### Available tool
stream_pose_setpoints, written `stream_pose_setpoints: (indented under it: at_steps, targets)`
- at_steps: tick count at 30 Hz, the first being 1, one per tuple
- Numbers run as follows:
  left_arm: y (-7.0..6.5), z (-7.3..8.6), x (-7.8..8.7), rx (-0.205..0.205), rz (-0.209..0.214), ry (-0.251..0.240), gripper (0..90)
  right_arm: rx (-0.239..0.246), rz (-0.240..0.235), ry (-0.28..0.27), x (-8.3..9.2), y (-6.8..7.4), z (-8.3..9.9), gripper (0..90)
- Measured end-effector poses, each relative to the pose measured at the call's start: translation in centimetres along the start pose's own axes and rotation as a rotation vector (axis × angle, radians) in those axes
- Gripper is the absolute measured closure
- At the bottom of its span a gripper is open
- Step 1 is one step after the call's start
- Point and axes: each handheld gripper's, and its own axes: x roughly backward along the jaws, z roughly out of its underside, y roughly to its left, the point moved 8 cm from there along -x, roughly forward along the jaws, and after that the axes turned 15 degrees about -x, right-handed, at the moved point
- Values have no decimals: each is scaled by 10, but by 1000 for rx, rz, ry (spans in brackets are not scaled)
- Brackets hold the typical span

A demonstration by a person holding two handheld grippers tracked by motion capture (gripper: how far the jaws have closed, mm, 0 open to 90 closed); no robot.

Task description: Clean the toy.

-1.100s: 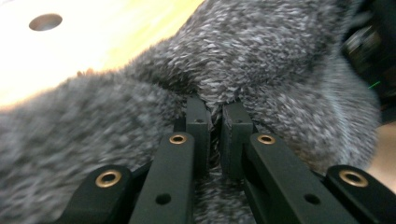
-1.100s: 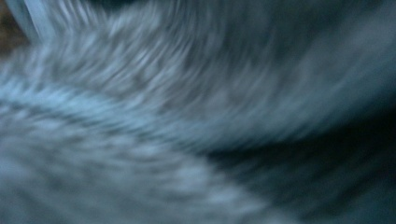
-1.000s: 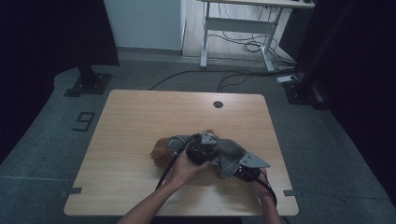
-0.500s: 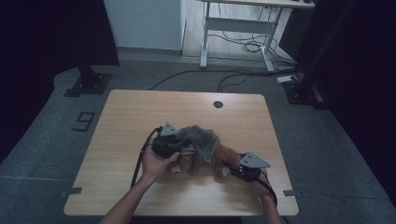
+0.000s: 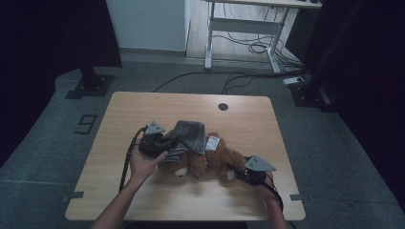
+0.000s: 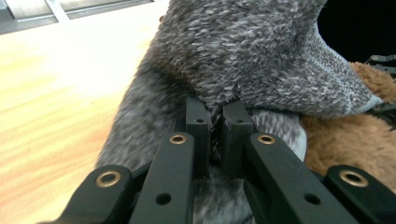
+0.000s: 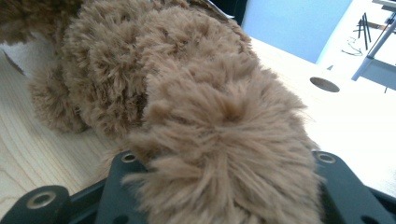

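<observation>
On the table (image 5: pixel 143 195), near its front edge: brown teddy bear (image 5: pixel 210 162), lying down, grey sock (image 5: pixel 188 137) draped over its left end. Left gripper (image 6: pixel 215 123) pinches the sock's fabric. Right gripper (image 5: pixel 243 172) clamps a furry limb.

My light wooden desk (image 5: pixel 143 114), a round cable hole (image 5: pixel 223 106) near its far edge, carries a brown teddy bear (image 5: pixel 210 162) lying near the front, a grey sock (image 5: pixel 188 136) draped over it.
</observation>
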Motion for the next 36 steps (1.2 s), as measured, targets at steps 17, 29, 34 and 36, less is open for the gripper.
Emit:
stream_pose_setpoints:
  at_steps: [17, 29, 34, 36]
  targets:
    - [-17, 36, -18, 35, 75, 16, 838, -65, -47, 14, 9, 4, -2, 364]
    - [-34, 52, -9, 32, 80, -31, 843, -217, -176, -28, 42, 12, -54, 187]
    - [-40, 55, -5, 24, 89, -40, 843, -226, -170, 14, 34, 12, -65, 180]
    - [-41, 57, -3, 28, 96, -45, 843, -223, -182, 69, 23, 18, -61, 168]
